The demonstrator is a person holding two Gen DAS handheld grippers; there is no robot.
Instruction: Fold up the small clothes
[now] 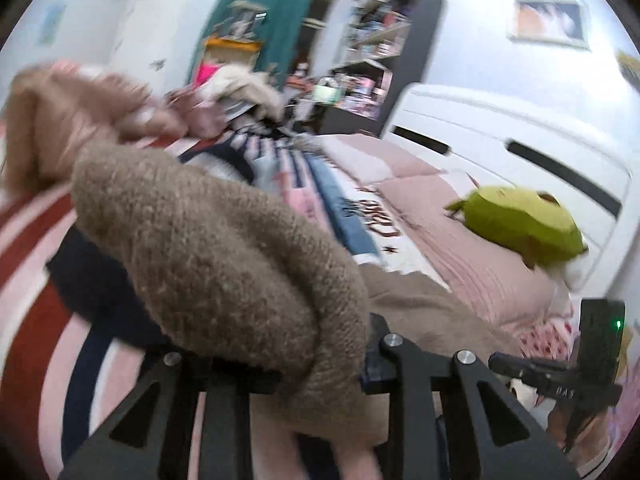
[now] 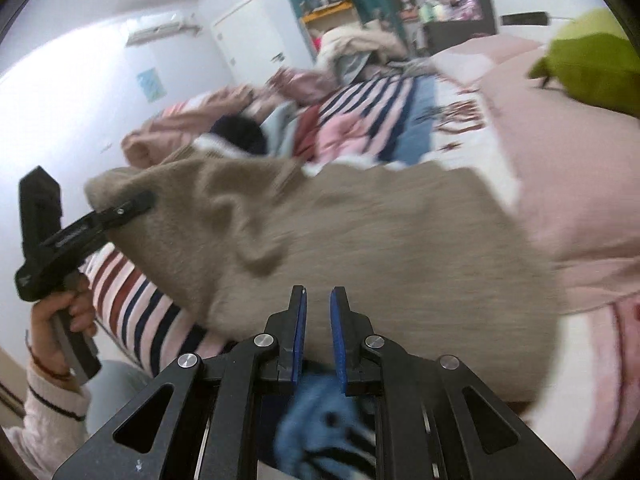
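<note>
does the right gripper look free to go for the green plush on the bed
Probably not yet: the right gripper looks shut on the tan knit garment, and the green plush lies well beyond it.

Left gripper was raised at the left of the right wrist view, its black fingers clamped on a corner of the sweater; in its own view the cloth draped over and hid the jaws. Left hand was wrapped round the grip below, knuckles outward; sleeve cream with a dark stripe, red cord at the wrist. Right gripper pointed forward and down; its blue pads stood nearly together, a narrow gap between, sweater edge lying in it.
</note>
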